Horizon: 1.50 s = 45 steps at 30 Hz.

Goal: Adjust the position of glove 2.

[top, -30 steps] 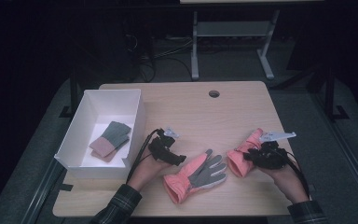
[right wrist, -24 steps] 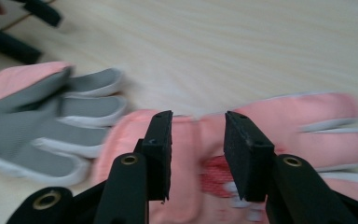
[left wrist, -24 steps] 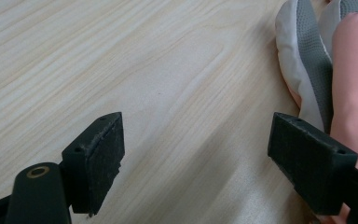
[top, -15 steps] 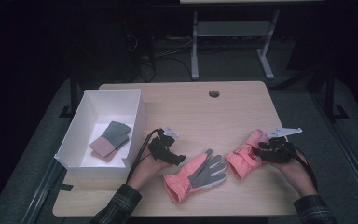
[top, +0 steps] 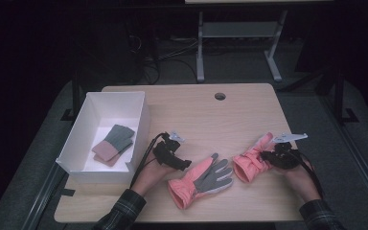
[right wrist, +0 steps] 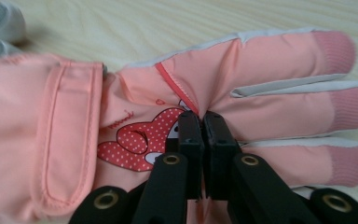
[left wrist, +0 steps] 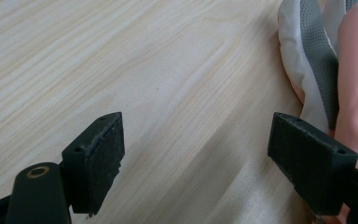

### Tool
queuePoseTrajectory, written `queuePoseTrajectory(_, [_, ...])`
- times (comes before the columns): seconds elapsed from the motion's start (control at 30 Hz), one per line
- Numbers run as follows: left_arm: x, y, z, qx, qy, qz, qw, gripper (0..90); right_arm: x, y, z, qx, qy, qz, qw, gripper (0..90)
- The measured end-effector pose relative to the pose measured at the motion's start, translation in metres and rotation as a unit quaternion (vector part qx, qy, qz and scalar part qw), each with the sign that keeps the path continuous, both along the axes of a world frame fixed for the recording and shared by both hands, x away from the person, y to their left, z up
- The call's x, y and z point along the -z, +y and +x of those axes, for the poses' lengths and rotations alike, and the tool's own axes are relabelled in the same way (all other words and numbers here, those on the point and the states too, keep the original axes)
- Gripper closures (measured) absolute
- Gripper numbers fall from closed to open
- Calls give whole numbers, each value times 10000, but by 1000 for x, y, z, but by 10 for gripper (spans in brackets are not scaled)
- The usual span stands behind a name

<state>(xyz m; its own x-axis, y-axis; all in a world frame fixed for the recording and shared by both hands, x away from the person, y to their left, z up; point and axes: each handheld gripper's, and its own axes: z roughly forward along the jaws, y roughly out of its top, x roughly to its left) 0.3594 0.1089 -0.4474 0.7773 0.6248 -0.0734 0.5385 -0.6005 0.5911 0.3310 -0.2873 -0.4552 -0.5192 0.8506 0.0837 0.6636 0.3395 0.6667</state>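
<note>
Two pink gloves lie on the wooden table point(top: 191, 115). One glove point(top: 203, 179) lies palm up, showing its grey palm. The other glove point(top: 250, 162) lies back up with a dotted red picture on it point(right wrist: 261, 65). My right gripper point(right wrist: 201, 116) has just closed and is shut on a pinched fold of this glove's back, near the base of the fingers; in the high view the gripper point(top: 264, 156) is at the glove's right side. My left gripper point(left wrist: 200, 135) is open over bare wood, with the palm-up glove point(left wrist: 317, 56) just beside one jaw. It sits left of that glove point(top: 182, 164).
A white box point(top: 105, 172) stands at the table's left edge with a folded grey and pink pair point(top: 114, 142) inside. A round cable hole point(top: 220, 96) lies near the far edge. A metal stand point(top: 235, 33) is on the floor behind the table.
My right hand has moved a little to the right and lower at the back-up glove. The left hand and the palm-up glove have stayed put.
</note>
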Motion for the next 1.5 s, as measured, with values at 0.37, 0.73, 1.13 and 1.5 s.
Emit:
queuePoseTrajectory(0.37, [-1,2,2,-32,-35,-9,10000,184,-38,3,-15,-15,-76,441,9990,877])
queuePoseTrajectory(0.73, [0,3,3,-120,-35,-64,9999,184,-75,1,-27,-340,-341,879,9950,878])
queuePoseTrajectory(1.13, [0,2,3,-109,-13,-36,9999,184,-90,28,-34,-845,-326,1253,9880,878])
queuePoseTrajectory(1.5, [-2,3,3,-119,-17,-61,9999,184,-93,80,-44,-1382,-136,1494,9790,878])
